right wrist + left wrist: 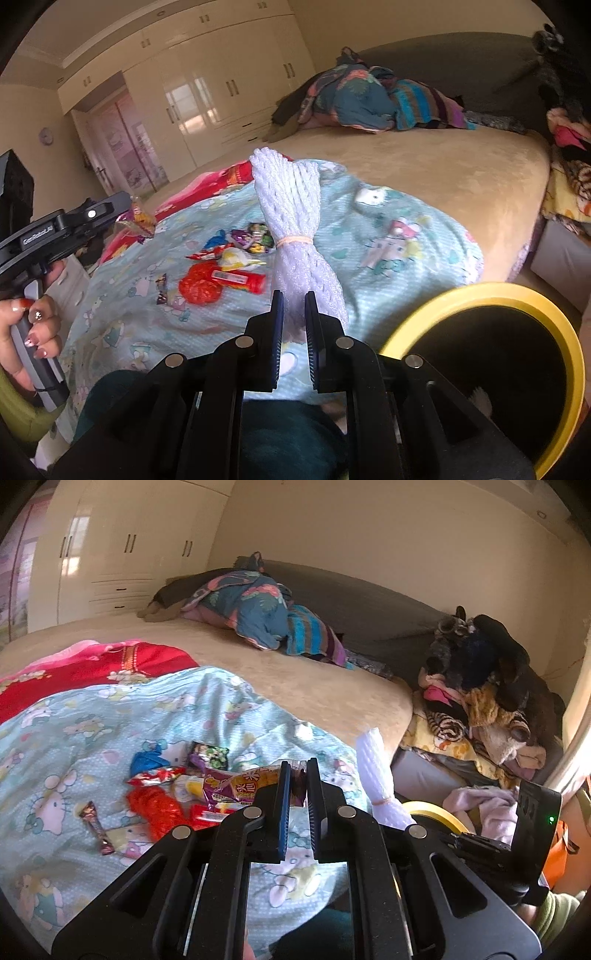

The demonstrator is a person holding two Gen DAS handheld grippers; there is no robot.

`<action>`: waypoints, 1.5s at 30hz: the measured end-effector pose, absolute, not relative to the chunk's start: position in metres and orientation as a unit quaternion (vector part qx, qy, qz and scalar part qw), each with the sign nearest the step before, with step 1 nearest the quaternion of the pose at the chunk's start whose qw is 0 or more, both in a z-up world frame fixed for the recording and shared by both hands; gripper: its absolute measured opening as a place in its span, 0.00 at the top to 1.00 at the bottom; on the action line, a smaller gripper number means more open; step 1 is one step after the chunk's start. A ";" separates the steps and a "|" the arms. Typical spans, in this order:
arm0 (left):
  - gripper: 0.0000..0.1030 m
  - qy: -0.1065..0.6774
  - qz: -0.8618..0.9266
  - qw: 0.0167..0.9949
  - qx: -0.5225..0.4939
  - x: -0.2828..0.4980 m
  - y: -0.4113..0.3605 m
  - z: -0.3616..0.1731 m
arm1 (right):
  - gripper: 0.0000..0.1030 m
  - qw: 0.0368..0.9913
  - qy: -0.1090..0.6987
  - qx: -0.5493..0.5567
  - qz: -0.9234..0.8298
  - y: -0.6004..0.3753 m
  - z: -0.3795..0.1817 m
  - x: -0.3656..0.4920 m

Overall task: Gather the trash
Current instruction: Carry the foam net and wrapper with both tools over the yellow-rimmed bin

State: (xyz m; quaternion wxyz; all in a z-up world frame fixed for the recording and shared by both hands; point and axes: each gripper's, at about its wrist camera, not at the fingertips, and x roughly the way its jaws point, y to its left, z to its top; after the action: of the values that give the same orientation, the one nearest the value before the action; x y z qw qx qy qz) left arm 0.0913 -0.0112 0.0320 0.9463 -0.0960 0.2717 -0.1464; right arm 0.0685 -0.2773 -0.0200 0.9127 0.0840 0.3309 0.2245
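The right gripper is closed on the lower end of a white foam net bundle, tied at its waist with a pale rubber band; the bundle stands upright from the jaws, above the near edge of the light blue cartoon-print blanket and beside the yellow-rimmed bin at the bed's near right corner. The left gripper has its fingers drawn close together on a crinkled snack wrapper of purple and yellow, held up off the blanket; in the right wrist view the wrapper hangs from its tips near the blanket's left edge. The rest of the trash lies loose on the middle of the blanket: a red plastic mesh touching a red tube, a small dark candy wrapper a little left of them, a blue wrapper, a purple and green packet and a yellow and white piece. Crumpled clothes sit near the far edge of the beige bed.
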 end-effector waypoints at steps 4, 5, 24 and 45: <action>0.95 0.275 -0.163 0.943 -0.091 0.089 -0.025 0.030 | 0.89 0.916 0.334 0.082 0.207 -0.292 -0.022 0.066; 0.95 0.276 -0.167 0.942 -0.089 0.089 -0.029 0.029 | 0.89 0.917 0.335 0.082 0.201 -0.297 -0.023 0.065; 0.95 0.296 -0.238 0.921 -0.083 0.082 -0.079 0.014 | 0.89 0.921 0.353 0.085 0.139 -0.357 -0.036 0.049; 0.95 0.356 -0.353 0.864 -0.031 0.073 -0.174 -0.033 | 0.89 0.906 0.396 0.123 0.083 -0.414 -0.066 0.035</action>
State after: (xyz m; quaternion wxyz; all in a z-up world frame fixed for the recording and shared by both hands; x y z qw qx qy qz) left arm 0.0734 -0.1740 -0.0326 0.8645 -0.0311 0.3562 -0.3534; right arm 0.0354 -0.4143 -0.0662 0.9063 0.1230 0.3956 0.0833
